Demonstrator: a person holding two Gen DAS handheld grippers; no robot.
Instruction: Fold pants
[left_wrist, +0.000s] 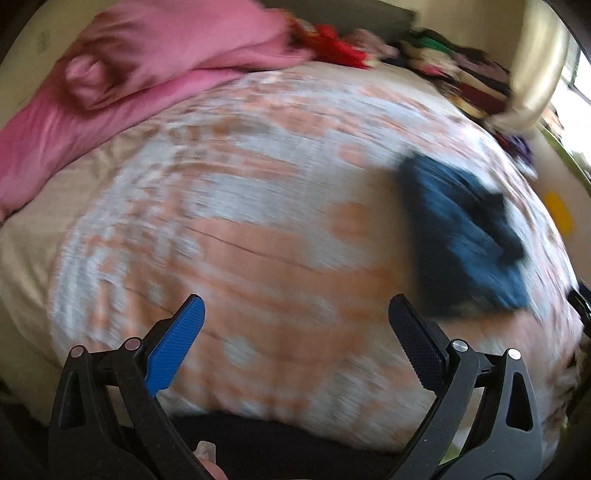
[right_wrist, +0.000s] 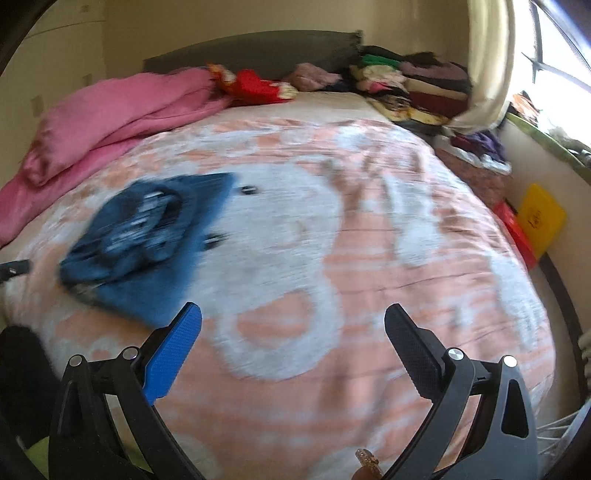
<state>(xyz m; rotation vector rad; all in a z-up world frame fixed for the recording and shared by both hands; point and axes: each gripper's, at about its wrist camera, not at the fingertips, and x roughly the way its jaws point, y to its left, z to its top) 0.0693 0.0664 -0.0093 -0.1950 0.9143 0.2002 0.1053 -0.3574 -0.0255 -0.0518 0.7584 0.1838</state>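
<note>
A compact folded bundle of dark blue denim pants (right_wrist: 147, 243) lay at centre left of the right wrist frame, on the peach-and-white patterned bedspread (right_wrist: 332, 258). The right gripper (right_wrist: 293, 321) and left gripper (left_wrist: 295, 314) both gaped wide, empty, neither touching the pants; which was nearer was unclear.

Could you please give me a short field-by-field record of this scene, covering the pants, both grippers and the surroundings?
pants: dark blue, lying in a compact bundle on the bedspread, blurred
left gripper: open, holding nothing, pants ahead to its right
right gripper: open, holding nothing, pants ahead to its left
blanket: pink, bunched at the far left of the bed
clothes pile: stacked at the far right corner
</note>
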